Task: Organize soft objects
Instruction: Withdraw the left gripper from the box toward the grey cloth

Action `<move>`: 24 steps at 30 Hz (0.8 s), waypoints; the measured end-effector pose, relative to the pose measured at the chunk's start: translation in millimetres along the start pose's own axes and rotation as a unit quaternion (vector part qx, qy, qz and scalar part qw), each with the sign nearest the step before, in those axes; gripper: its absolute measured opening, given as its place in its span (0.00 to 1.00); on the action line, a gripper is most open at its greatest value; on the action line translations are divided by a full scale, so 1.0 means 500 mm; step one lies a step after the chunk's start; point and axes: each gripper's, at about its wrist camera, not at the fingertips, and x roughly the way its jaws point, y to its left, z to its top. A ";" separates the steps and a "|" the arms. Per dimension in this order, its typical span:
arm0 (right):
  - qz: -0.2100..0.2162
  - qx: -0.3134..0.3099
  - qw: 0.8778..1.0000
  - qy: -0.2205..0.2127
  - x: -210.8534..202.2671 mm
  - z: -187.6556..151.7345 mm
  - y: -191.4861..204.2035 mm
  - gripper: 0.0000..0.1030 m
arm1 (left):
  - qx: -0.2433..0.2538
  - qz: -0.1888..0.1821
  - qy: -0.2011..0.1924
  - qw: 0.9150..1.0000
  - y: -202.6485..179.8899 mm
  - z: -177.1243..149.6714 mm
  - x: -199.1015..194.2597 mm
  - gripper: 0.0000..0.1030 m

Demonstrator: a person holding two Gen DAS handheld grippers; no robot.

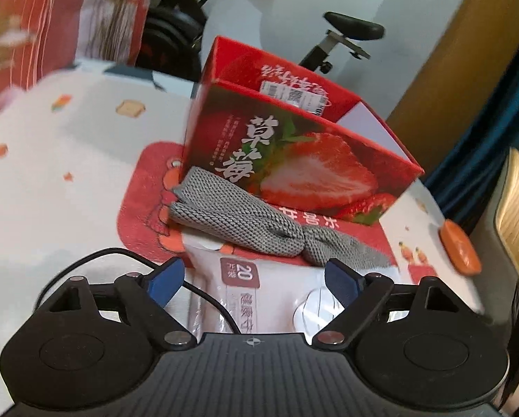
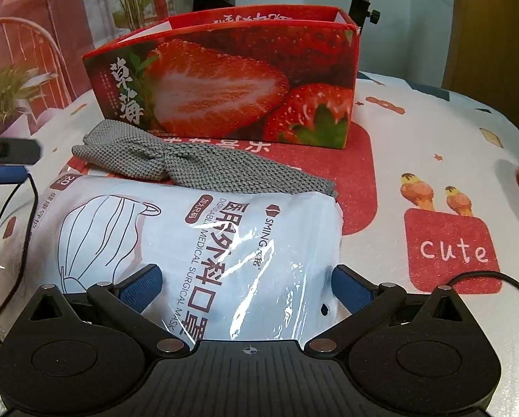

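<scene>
1. I see the table point(image 2: 415, 132) under a white printed cloth with a red patch reading "cute".
2. The open red cardboard box point(image 2: 231, 83), glossy with strawberry pictures, stands upright on the red mat point(image 2: 360, 160) in the middle; an exercise bike point(image 1: 346, 34) stands behind the table.
3. The pack of masks point(image 2: 196, 243), a soft white bag in crinkly clear plastic, lies flat nearest me, in front of the box.
4. The grey knitted cloth point(image 2: 176, 166), coarse and floppy, lies between pack and box, its edge overlapping the far edge of the pack and one end touching the box's base.
5. My right gripper point(image 2: 247, 286) has its blue fingers spread wide on either side of the pack; I cannot tell whether they press it.
6. My left gripper point(image 1: 254, 279) has its fingers wide apart above the pack's other end, gripping nothing.
7. An orange thing point(image 1: 459, 248) sits at the table's edge, clear of everything.
</scene>
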 end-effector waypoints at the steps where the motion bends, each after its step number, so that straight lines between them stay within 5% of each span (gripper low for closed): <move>1: 0.001 0.001 1.000 -0.001 0.000 -0.001 -0.001 1.00 | -0.009 -0.002 -0.001 1.000 0.004 0.005 0.007 0.86; 14: 0.006 0.008 1.000 -0.006 0.000 -0.005 -0.004 1.00 | -0.036 -0.011 0.033 0.999 0.035 0.009 0.061 0.86; 24: 0.006 0.012 1.000 -0.008 0.001 -0.005 -0.004 1.00 | 0.082 0.046 0.082 0.992 0.088 -0.032 0.017 0.86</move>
